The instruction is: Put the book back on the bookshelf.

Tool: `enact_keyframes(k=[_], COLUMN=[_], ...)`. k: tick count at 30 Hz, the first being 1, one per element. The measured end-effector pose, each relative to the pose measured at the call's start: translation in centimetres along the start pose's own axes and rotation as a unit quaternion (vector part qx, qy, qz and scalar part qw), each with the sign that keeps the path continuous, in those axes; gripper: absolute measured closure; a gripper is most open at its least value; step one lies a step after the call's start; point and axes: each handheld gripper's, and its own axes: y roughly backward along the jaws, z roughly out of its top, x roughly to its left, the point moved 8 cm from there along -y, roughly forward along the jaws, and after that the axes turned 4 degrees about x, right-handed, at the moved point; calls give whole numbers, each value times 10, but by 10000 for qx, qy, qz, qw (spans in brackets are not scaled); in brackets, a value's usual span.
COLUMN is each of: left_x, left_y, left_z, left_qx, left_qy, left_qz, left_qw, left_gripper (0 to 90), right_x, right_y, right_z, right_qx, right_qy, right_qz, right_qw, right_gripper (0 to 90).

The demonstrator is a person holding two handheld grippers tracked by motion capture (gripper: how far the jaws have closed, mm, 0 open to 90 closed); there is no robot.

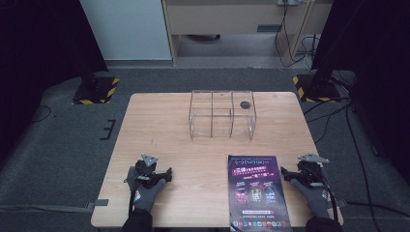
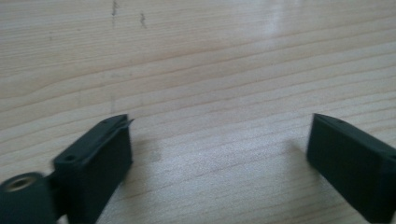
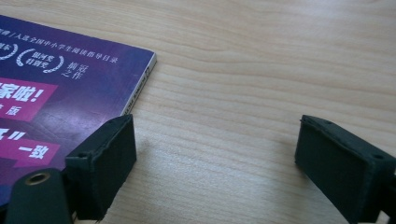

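The book (image 1: 257, 192) lies flat on the wooden table (image 1: 164, 130), near the front edge and right of the middle, its purple cover facing up with bright pink and white print. Its spine runs along the right side, and its lower end reaches the table's front edge. In the right gripper view one corner of the book (image 3: 70, 93) shows at the left, with bare wood beside it.

The right gripper (image 1: 286, 172) rests on the table just beside the book's right edge, held by a gloved hand (image 1: 314, 198). Its jaws stand wide apart with nothing between them but wood; in its own view the left jaw sits over the book's edge, though whether it touches the cover I cannot tell.

The left gripper (image 1: 167, 173) rests on the table well to the left of the book, in the other gloved hand (image 1: 145, 191). Its jaws are also spread wide and hold nothing, with bare wood grain between them.

Farther back, near the middle of the table, stands a clear rack (image 1: 221, 115) with thin walls that split it into several open compartments. A small dark round thing (image 1: 245, 104) shows at its rear right compartment; whether it lies inside or on top I cannot tell. The other compartments look bare. The rack stands well apart from the book and both grippers.
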Motion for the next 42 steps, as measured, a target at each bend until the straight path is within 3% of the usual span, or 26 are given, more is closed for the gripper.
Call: enact_keyframes(k=[2,7,14,23,28,32,42], left_x=[-1,-7,-17,-30,-42,-53,-83], left_y=[2,13,25,34,36,39,43], left_z=[1,6,11,16,18,19,19], left_qx=[-74,-327,-561,-747,-796,-817,-814], left_qy=[46,98,129,138,52,-20,-214], left_qz=[-80,-155,-371,-616,-801,-918,-1245], left_qw=[9999,9993,9977,9952,9936,9924,9886], left_gripper=[121,170,257,345,394,418,436], right_x=[0,2,0,6,14,23,35], right_y=[3,14,25,32,35,36,39], right_z=[2,9,11,10,11,11,10], right_qx=[-80,-340,-538,-552,-604,-563,-555], right_qy=[119,-86,-175,-184,-74,55,43], right_qz=[-87,-11,42,151,204,267,419], right_qw=[9999,9994,9984,9982,9979,9980,9976], right_gripper=[130,130,130,140,159,171,195])
